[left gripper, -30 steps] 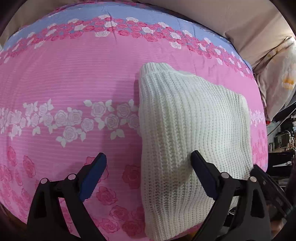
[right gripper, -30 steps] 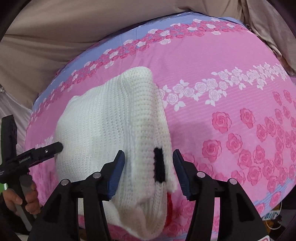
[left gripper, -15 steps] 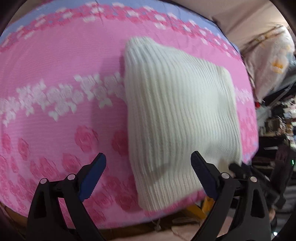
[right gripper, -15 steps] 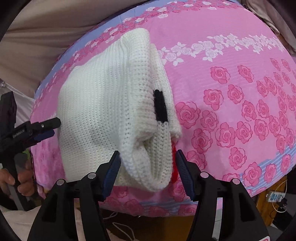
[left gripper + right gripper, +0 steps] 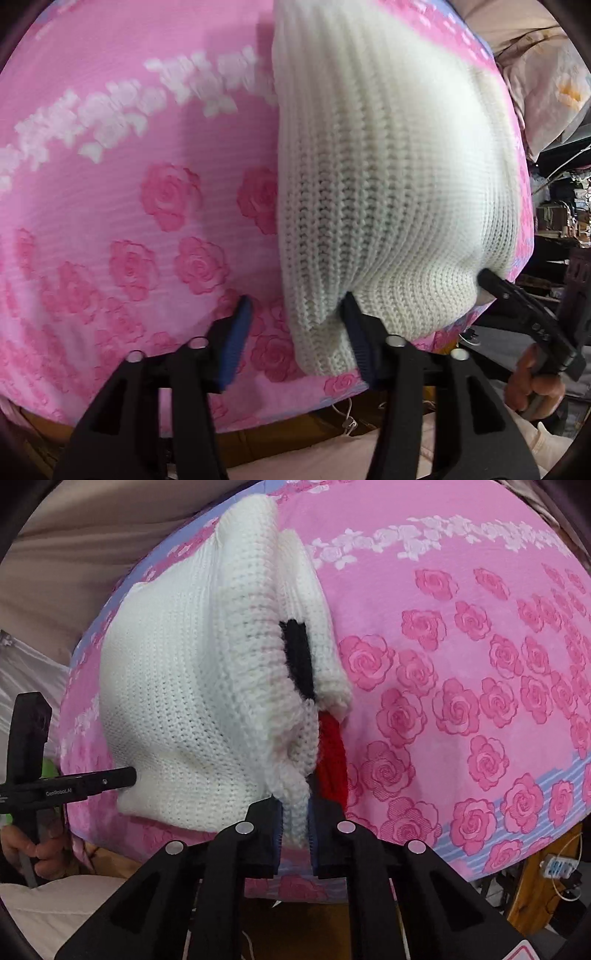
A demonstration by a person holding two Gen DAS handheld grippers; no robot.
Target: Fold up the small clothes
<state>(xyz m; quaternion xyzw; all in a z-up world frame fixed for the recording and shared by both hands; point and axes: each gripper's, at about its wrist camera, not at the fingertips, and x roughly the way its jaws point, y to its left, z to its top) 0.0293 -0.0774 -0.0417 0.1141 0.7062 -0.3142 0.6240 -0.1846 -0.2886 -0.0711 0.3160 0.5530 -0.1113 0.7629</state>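
Closing, the right gripper (image 5: 295, 834) pinches the near hem of the folded white knit sweater (image 5: 177, 686). On the left gripper (image 5: 295, 332) the jaws are half wide and narrowing around the sweater's near left corner. It lies on the pink rose bedsheet (image 5: 147, 184), near edge.

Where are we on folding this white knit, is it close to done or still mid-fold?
Mid-fold. Done: the white knit sweater already lies doubled into a compact block on the pink rose bedsheet. In hand: the right gripper is closing on the sweater's near edge, knit pinched between its pads; the left gripper is closing around the other near corner, not yet clamped. Left: lift that near edge and fold it over.
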